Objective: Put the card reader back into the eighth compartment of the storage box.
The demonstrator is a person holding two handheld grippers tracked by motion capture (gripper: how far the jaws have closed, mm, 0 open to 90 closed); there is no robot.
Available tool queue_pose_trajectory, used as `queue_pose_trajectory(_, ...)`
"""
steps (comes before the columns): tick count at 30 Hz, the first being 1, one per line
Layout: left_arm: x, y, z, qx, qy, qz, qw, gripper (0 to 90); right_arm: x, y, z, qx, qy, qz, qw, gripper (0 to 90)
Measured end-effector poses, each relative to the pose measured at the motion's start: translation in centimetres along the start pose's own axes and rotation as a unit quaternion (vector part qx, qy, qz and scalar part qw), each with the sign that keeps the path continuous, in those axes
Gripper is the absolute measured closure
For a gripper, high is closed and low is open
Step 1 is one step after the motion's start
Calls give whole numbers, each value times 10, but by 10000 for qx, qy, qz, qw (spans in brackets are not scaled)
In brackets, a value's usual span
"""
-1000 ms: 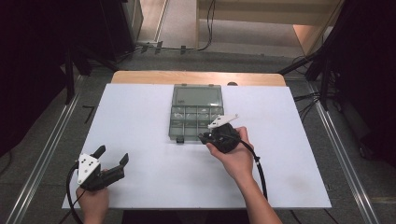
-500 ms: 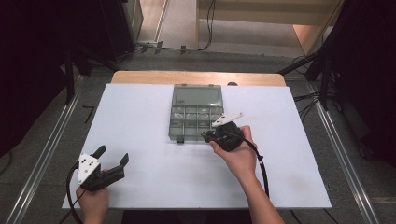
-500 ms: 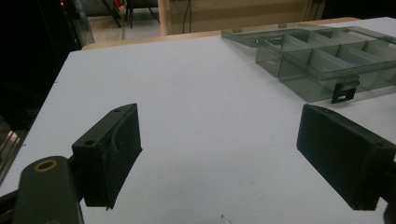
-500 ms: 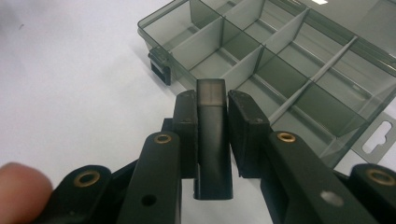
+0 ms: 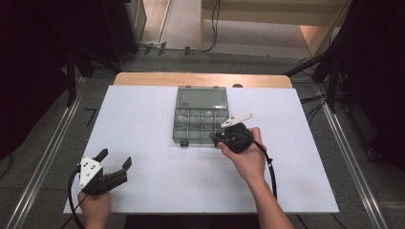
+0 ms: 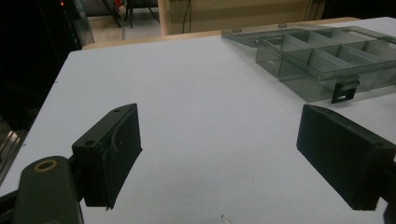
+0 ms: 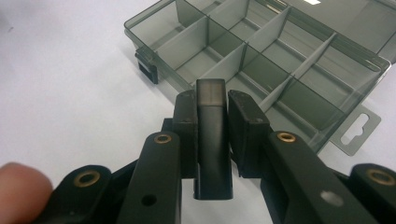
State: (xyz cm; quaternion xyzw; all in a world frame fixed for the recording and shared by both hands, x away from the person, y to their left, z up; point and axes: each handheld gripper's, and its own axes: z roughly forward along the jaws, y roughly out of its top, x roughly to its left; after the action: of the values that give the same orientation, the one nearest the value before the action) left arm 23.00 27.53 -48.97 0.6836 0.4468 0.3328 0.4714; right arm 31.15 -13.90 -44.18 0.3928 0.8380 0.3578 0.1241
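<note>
A smoky clear compartment box (image 5: 200, 117) lies open in the middle of the white table, its lid folded back on the far side. Its empty, divided cells (image 7: 280, 60) fill the right gripper view. My right gripper (image 5: 216, 138) sits at the box's near right corner. There the right gripper (image 7: 212, 98) is shut on a dark latch (image 7: 212, 140) of the box, which stands upright between the pads. My left gripper (image 5: 115, 157) rests at the near left of the table, far from the box. Its jaws (image 6: 219, 126) are open with nothing between them.
The box's second latch (image 7: 148, 67) hangs at its near left corner (image 6: 344, 88). A hang tab (image 7: 357, 128) sticks out of the box's side. The white table sheet (image 5: 143, 119) spreads around the box. Metal rails and dark floor flank the table.
The right hand has edged slightly toward the box with its jaws still clamped. The left hand has stayed put.
</note>
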Motion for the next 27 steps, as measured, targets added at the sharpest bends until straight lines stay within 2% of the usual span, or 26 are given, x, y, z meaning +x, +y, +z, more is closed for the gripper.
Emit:
queue_pose_trajectory(22,0,0,0,2,4,-1,10000,142,-17,-6,-4,-6,-165,111,9998,718)
queue_pose_trajectory(27,0,0,0,3,5,0,10000,142,-21,-8,-3,-16,-205,209,9996,718)
